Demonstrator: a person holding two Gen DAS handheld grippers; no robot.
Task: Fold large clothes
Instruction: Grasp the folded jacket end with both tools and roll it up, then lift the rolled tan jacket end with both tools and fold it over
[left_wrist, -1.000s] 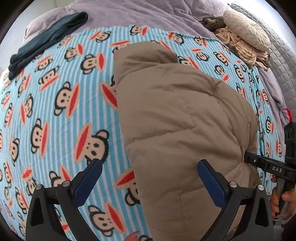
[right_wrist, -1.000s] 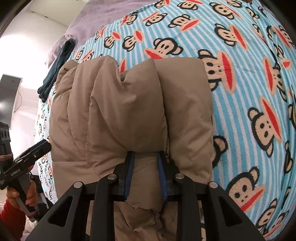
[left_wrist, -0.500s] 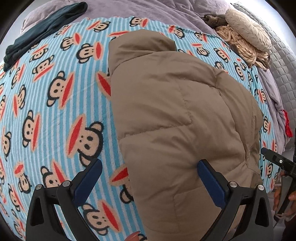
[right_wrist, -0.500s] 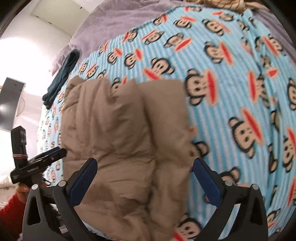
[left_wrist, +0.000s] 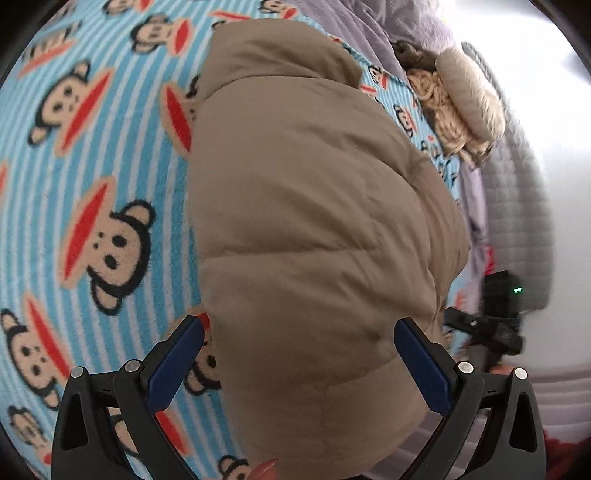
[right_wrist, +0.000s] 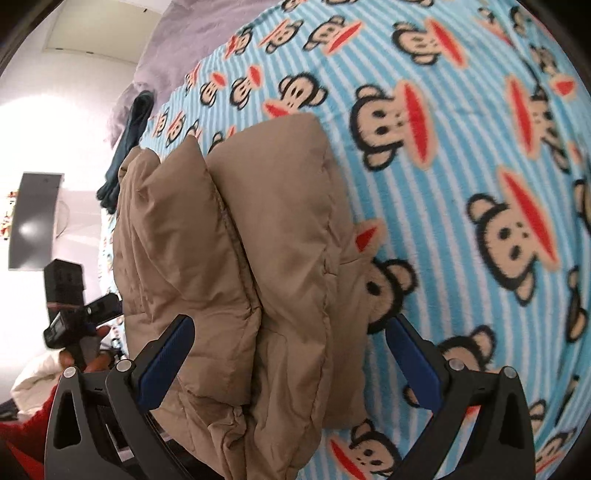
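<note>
Black gripper (left_wrist: 299, 354) frames, blue pads (right_wrist: 166, 360), silver screws, red sleeve (right_wrist: 22, 443).

Below the left gripper (left_wrist: 299, 354), the near end of the tan jacket (left_wrist: 314, 229) runs out of the picture. To its right the other gripper (left_wrist: 491, 328) is blurred, so its jaws cannot be read there.

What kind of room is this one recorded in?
Most likely a bedroom: the tan puffer jacket lies on a bed spread with a monkey-print fleece blanket, over a purple duvet, with knitted cushions at the far end.
</note>
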